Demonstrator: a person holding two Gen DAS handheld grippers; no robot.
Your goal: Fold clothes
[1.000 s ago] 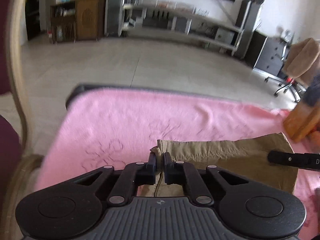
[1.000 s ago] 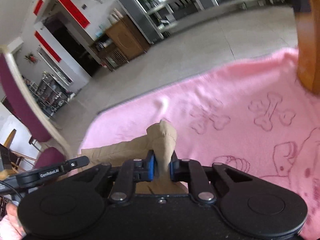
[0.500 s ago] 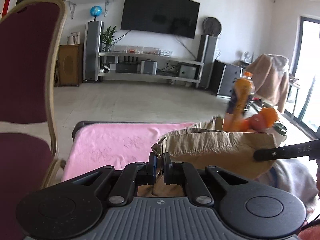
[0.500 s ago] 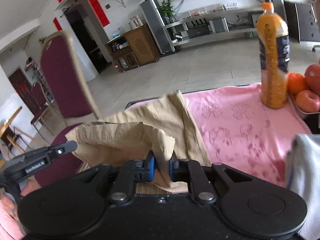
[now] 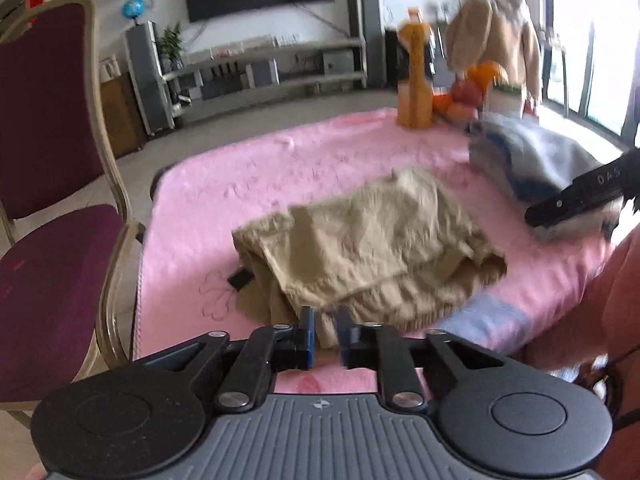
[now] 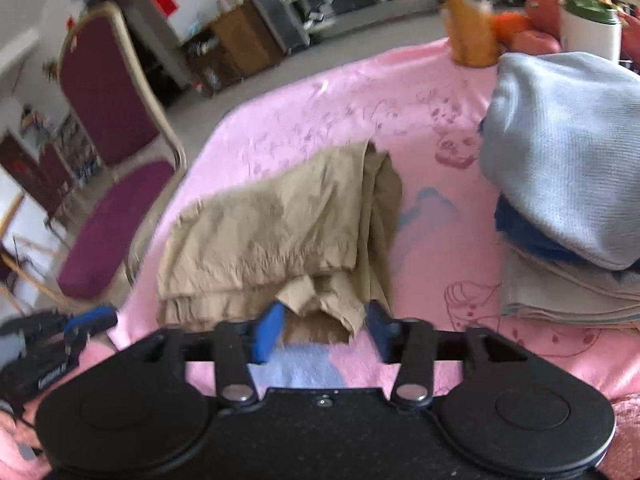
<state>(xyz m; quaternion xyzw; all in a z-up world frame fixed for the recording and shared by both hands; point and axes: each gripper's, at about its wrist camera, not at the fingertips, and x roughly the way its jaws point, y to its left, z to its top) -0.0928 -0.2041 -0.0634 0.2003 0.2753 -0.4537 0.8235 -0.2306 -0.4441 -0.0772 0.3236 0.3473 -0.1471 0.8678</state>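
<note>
Dropped khaki garment (image 5: 360,252), rumpled on blanket (image 5: 224,184)

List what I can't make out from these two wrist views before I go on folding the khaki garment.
- Left hand-held gripper: whether its narrow gap pinches the khaki garment; blur hides contact.
- Black patch at the garment's left edge: too small and blurred to identify.
- Stack under the grey folded cloth: cut off by the right wrist view's right edge.
- Garment's near hem: hidden behind the open right hand-held gripper.
</note>
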